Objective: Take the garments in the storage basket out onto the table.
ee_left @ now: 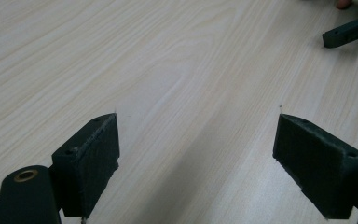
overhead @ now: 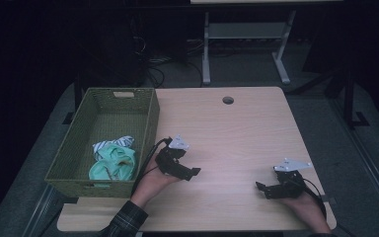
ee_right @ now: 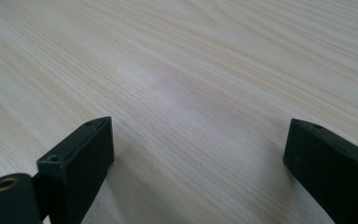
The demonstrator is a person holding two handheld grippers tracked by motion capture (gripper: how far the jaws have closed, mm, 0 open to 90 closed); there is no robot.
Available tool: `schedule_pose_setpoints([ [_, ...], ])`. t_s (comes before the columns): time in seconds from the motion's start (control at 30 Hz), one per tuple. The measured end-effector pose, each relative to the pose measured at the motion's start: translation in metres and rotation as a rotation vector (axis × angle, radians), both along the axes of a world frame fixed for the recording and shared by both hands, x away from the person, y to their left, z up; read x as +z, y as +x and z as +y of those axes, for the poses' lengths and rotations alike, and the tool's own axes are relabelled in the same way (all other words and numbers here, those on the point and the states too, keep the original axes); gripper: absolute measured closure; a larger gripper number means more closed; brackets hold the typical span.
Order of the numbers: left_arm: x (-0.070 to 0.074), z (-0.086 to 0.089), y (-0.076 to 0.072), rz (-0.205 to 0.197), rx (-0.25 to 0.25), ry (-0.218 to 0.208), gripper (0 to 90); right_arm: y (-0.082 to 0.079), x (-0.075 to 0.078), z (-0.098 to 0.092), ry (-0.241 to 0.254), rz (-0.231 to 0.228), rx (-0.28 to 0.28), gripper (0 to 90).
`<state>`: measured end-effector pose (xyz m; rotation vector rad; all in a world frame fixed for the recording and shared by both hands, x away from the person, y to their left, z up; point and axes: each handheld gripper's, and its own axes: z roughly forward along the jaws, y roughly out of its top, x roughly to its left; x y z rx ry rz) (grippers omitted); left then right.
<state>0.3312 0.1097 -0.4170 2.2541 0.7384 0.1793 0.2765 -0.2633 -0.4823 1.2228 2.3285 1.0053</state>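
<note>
My left gripper [overhead: 193, 173] rests low over the wooden table [overhead: 237, 133], just right of a green woven basket [overhead: 148, 118]. Its jaws stand wide apart in the left gripper view [ee_left: 198, 154], with bare wood between them. My right gripper [overhead: 260, 187] sits near the table's front right, pointing left. It is open too [ee_right: 198, 158], nothing between its jaws. Inside the basket lie a mint green cloth [overhead: 112, 165] and a striped cloth [overhead: 112, 143]. A jaw tip of the right gripper [ee_left: 349, 31] shows at the top right of the left gripper view.
A round cable hole [overhead: 228, 100] is near the table's far edge. Beyond the table stand a grey desk frame [overhead: 246, 44] and tangled cables [overhead: 153, 61] on the dark floor. The person's hands and a plaid sleeve [overhead: 126, 219] come in from the front edge.
</note>
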Motion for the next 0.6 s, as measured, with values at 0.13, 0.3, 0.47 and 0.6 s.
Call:
schedule_pose_setpoints([
  [0.13,0.001,0.000,0.000,0.003,-0.003,0.006,13.8,0.000,0.000,0.000,0.000,0.000,0.000,8.0],
  [0.3,0.006,0.000,0.001,-0.003,-0.002,0.006,13.8,0.000,0.000,0.000,0.000,0.000,0.000,8.1],
  [0.47,0.011,0.000,0.002,-0.006,-0.003,-0.001,13.8,0.000,0.000,0.000,0.001,0.000,-0.001,8.1],
  [0.6,0.015,0.000,0.003,-0.002,-0.009,0.001,13.8,0.000,0.000,0.000,0.000,0.001,0.000,8.0],
])
